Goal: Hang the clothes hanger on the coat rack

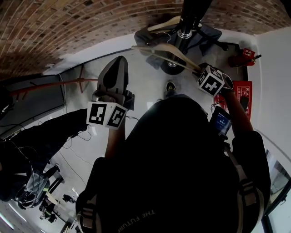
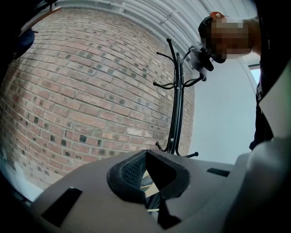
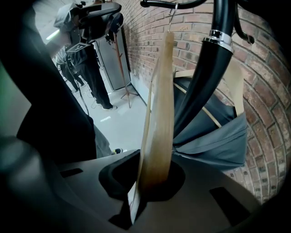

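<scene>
Head view: the right gripper point(image 1: 199, 69) holds the hanger point(image 1: 166, 51) up beside the rack point(image 1: 185, 27).
Left gripper view: the left gripper point(image 2: 146, 170) has its fingers closed, empty.
Right gripper view: fingers clench the hanger, and its hook point(image 3: 172, 13) seems to be over a peg point(image 3: 168, 3). Releasing remains.

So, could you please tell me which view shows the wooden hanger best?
The right gripper view: the wooden hanger fills it, clamped in the right gripper, hook at a coat rack arm. The head view shows it as a thin bar; the left gripper view, not clearly.
</scene>
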`<state>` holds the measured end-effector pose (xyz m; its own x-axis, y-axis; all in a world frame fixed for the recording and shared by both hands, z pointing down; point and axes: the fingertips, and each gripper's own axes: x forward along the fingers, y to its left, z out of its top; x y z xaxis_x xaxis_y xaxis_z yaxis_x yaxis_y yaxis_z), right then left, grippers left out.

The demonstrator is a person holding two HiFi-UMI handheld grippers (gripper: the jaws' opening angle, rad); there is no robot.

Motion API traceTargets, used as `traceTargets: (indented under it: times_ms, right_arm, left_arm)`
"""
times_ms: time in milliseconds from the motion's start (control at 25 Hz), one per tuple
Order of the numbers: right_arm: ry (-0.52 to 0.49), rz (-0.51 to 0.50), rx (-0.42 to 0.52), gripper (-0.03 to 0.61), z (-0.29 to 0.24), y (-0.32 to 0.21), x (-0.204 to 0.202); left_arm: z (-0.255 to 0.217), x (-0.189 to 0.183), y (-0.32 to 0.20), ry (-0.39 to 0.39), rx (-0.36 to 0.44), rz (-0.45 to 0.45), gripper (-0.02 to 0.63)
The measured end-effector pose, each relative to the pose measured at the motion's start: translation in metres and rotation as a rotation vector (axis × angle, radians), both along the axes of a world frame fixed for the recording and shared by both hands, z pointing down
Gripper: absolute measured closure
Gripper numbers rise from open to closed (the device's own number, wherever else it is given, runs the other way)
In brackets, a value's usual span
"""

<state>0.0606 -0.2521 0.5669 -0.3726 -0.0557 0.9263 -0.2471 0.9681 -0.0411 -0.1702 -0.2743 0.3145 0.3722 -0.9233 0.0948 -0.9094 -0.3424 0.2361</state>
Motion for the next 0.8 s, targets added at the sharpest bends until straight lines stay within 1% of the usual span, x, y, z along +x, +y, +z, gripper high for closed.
traceTargets:
  times_ms: [560, 800]
  right_arm:
    - [0.008, 0.019, -0.047, 0.549, 0.003, 0.005, 0.002]
    - [0.024, 0.026, -0.063, 0.549, 0.003, 0.007, 0.004]
  left_arm:
    - [-0.003, 0.009, 0.001, -0.003, 0.014, 0.022, 0.6]
    - [-0.004, 0.011, 0.001, 0.009, 0.019, 0.03, 0.6]
